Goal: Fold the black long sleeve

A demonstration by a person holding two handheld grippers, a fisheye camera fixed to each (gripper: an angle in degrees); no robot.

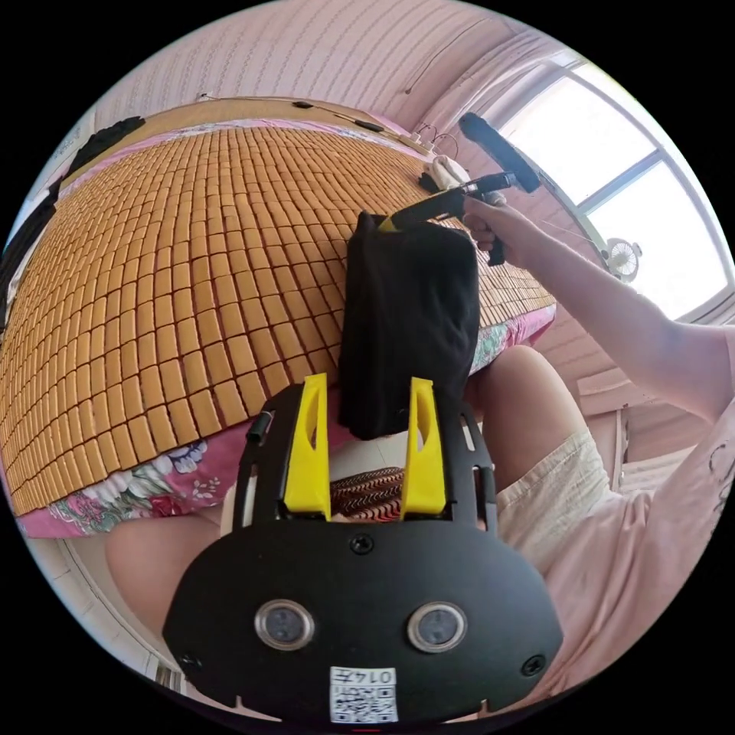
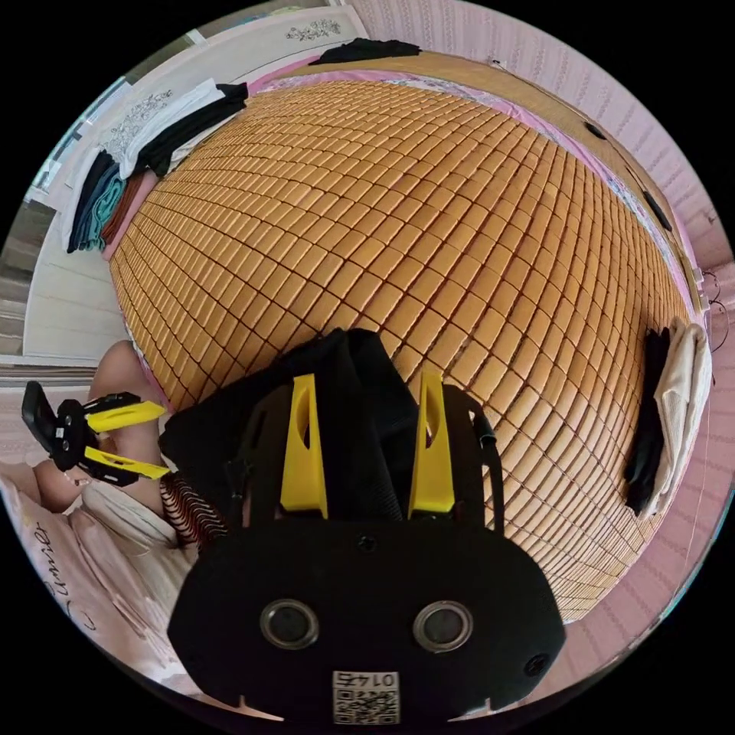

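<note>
The black long sleeve (image 1: 406, 321) is folded into a thick bundle and hangs in the air over the near edge of the bed. In the left gripper view a hand holds my right gripper (image 1: 394, 222) at the bundle's top corner. In the right gripper view that gripper (image 2: 367, 383) has both yellow jaws against the black cloth (image 2: 360, 444) that fills the gap. My left gripper (image 1: 366, 383) is open, and the bundle's lower end hangs between its jaw tips without touching the left one. It also appears in the right gripper view (image 2: 164, 440), jaws apart beside the cloth's edge.
A bamboo mat (image 1: 191, 253) covers the bed over a pink floral sheet (image 1: 153, 490). Stacked clothes (image 2: 115, 191) and a black cloth (image 2: 367, 50) lie at the far side, with black and cream garments (image 2: 674, 406) at the right edge. The person's legs (image 1: 528, 413) press against the bed.
</note>
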